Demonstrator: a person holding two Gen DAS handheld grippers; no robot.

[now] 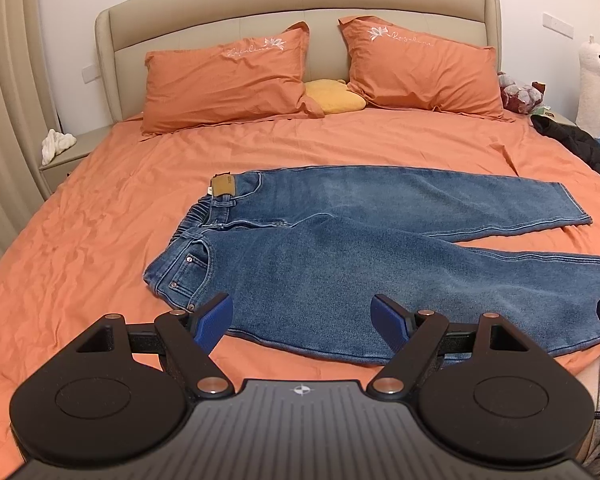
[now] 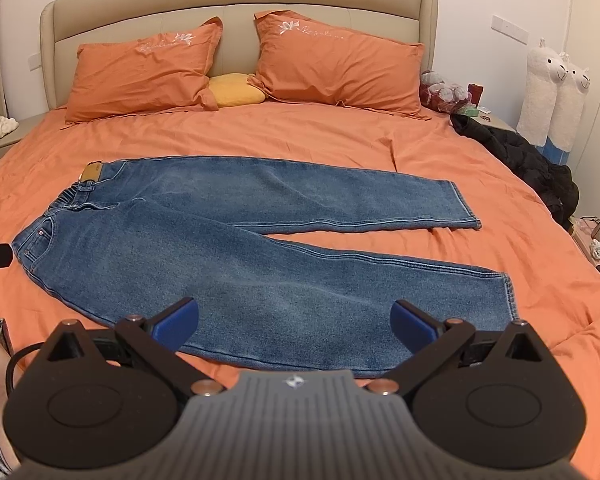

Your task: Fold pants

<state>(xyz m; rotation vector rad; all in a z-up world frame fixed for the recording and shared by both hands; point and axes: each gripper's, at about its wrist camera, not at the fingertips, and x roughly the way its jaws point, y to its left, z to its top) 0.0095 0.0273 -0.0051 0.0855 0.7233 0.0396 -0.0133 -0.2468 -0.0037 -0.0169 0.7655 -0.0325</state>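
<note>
Blue jeans (image 1: 340, 256) lie flat on the orange bed, waistband to the left, both legs spread to the right; they also show in the right wrist view (image 2: 236, 248). My left gripper (image 1: 302, 316) is open and empty, hovering over the near edge of the jeans close to the waist and hip. My right gripper (image 2: 294, 322) is open and empty, hovering over the near leg close to its hem. A black part of the other gripper shows at the frame edge in each view.
Orange bed sheet (image 1: 100, 240) with two orange pillows (image 2: 340, 64) and a yellow cushion (image 2: 236, 90) at the beige headboard. A black jacket (image 2: 532, 160) lies on the bed's right edge. Alpaca plush toys (image 2: 552, 96) stand at right; a bedside table (image 1: 72, 152) stands at left.
</note>
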